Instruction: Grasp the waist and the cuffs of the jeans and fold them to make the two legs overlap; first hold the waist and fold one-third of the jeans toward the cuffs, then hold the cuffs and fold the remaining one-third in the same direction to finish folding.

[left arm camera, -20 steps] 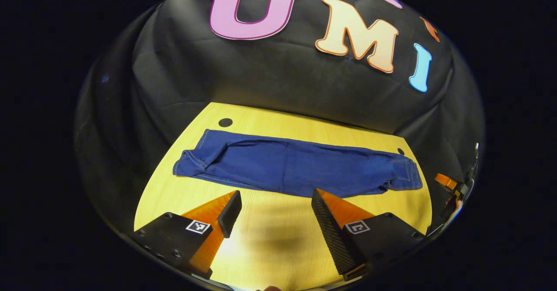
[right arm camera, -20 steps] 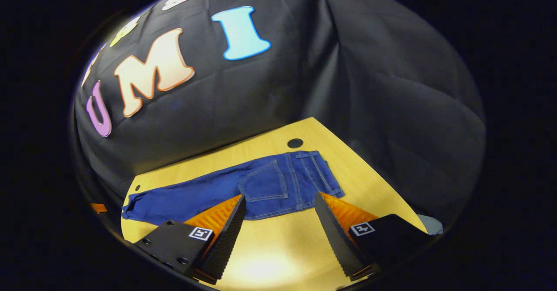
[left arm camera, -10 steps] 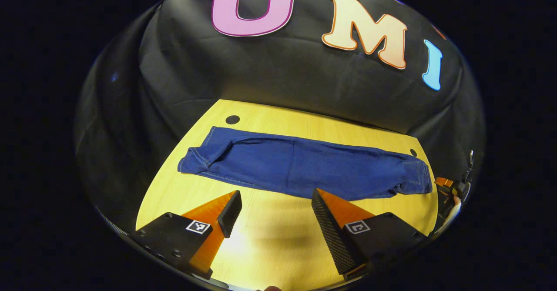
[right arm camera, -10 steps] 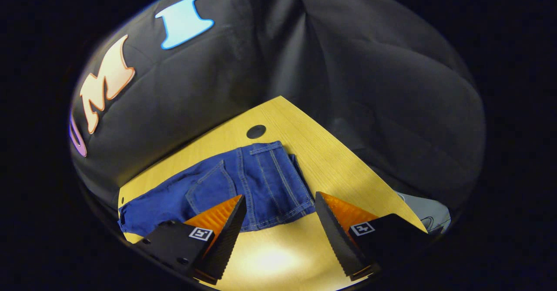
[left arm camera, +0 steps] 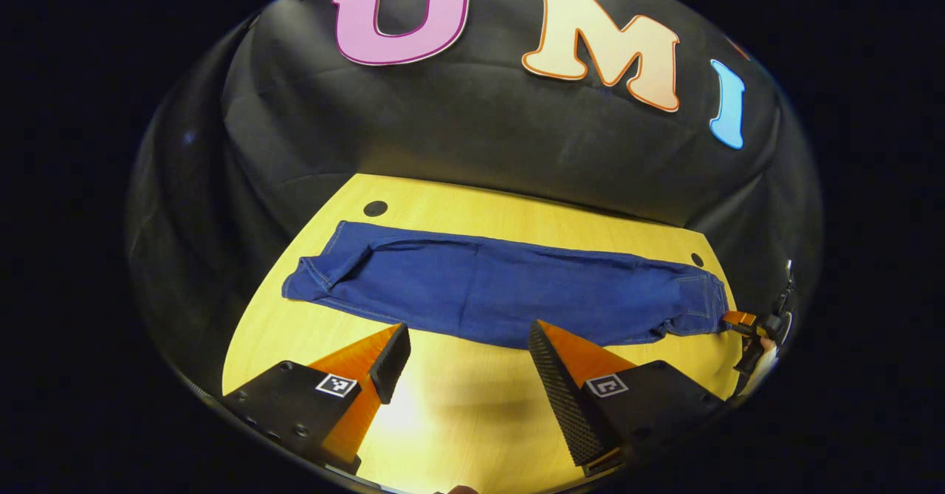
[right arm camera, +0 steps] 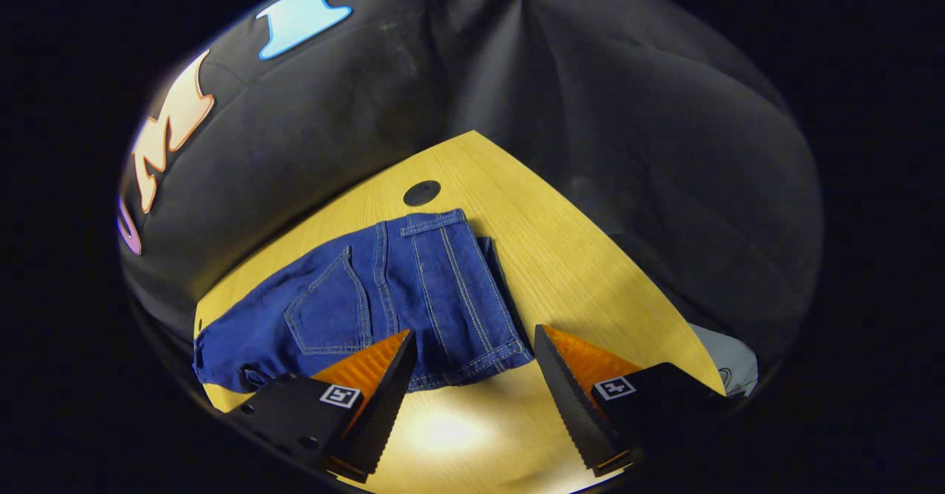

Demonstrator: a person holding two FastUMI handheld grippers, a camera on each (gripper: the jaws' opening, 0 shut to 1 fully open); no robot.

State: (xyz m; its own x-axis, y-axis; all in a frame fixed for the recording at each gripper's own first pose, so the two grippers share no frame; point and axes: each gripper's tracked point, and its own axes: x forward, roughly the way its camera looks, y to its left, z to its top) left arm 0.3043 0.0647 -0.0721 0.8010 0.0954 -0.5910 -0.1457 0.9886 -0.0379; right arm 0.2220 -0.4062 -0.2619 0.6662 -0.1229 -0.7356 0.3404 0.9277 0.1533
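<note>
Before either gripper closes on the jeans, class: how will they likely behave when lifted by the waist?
The jeans lie limp and flat on the table, with creases near the cuffs, so they will probably sag and trail rather than hold shape. Stitched seams and the pocket at the waist suggest thick denim, likely fairly heavy, unlikely to slip from the open right gripper once it closes.

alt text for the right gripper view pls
Blue jeans lie flat on a yellow wooden table, waist end nearest, back pocket up. The right hand-held gripper hangs open just above the waist edge, touching nothing, with black cloth behind.
</note>
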